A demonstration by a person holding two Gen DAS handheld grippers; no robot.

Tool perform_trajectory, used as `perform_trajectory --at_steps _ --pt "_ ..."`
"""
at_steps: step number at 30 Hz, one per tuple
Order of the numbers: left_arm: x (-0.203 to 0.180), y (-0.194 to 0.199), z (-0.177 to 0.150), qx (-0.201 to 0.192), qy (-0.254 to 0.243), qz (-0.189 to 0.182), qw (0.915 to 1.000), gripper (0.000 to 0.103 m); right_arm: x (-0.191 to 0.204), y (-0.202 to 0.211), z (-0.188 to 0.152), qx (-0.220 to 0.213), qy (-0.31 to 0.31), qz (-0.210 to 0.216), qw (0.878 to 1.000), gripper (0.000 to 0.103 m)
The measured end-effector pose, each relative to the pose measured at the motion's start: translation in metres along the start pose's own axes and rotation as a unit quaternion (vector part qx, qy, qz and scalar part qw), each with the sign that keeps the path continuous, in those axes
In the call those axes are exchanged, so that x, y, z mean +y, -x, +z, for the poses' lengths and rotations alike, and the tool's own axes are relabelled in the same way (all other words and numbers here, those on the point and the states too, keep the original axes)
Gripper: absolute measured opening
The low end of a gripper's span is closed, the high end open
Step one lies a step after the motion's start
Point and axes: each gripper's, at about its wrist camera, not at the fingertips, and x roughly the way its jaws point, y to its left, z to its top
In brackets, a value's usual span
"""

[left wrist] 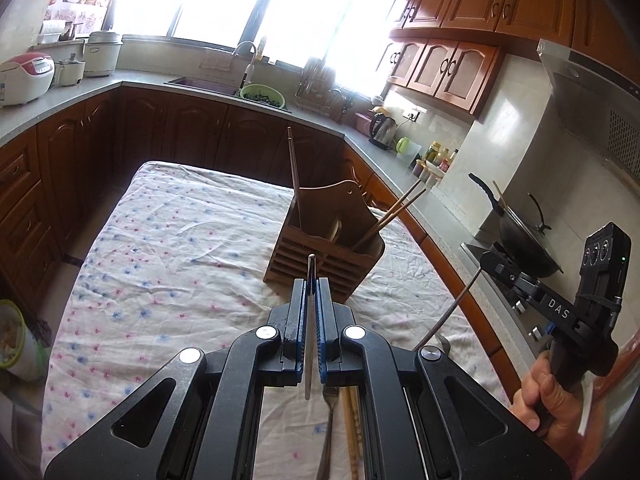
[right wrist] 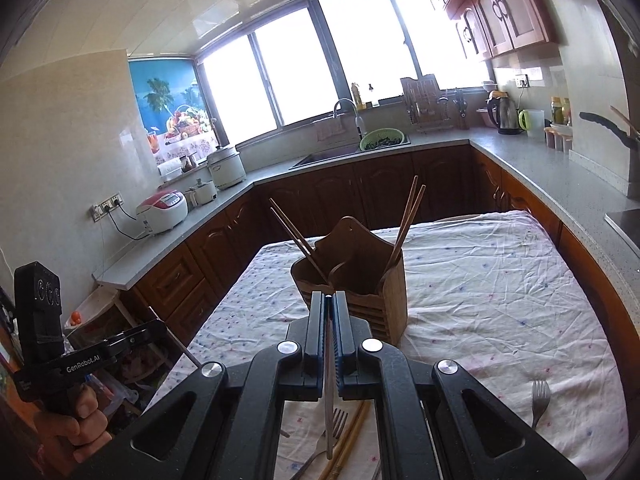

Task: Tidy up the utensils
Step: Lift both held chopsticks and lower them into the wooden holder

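While each gripper, left (left wrist: 311, 292) and right (right wrist: 329, 312), pinches a thin, stiff, slippery steel utensil handle above the floral tablecloth (left wrist: 168, 240), the slatted wooden utensil holder (left wrist: 324, 248) stands ahead; grasping mid-handle seems safest.

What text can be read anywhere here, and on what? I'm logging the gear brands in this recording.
"DAS": white letters on the black body of the right gripper, seen from the left wrist camera.
"GenRobot.AI": white letters on the black body of the left gripper, seen from the right wrist camera.
Rice cooker control panel: too small to read.
Bottles on the counter: labels too blurred to read.
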Motion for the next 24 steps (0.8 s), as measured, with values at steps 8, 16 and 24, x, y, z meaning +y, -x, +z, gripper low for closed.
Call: perform_trajectory --at_steps 8,16,24 --pt "-0.003 0.003 0.015 -0.019 -0.003 -0.003 0.9998 0.003 -0.001 -0.001 0.009 -0.016 0.002 -0.003 1.000 0.004" --pt "-0.011 0.003 0.046 -0.051 -0.013 -0.009 0.9986 0.003 -0.002 -0.005 0.031 -0.046 0.003 -0.012 0.999 0.004" --pt "-0.021 -0.006 0.095 -0.096 -0.025 -0.013 0.9950 0.003 -0.011 -0.014 0.071 -0.088 -0.002 -0.020 0.996 0.004"
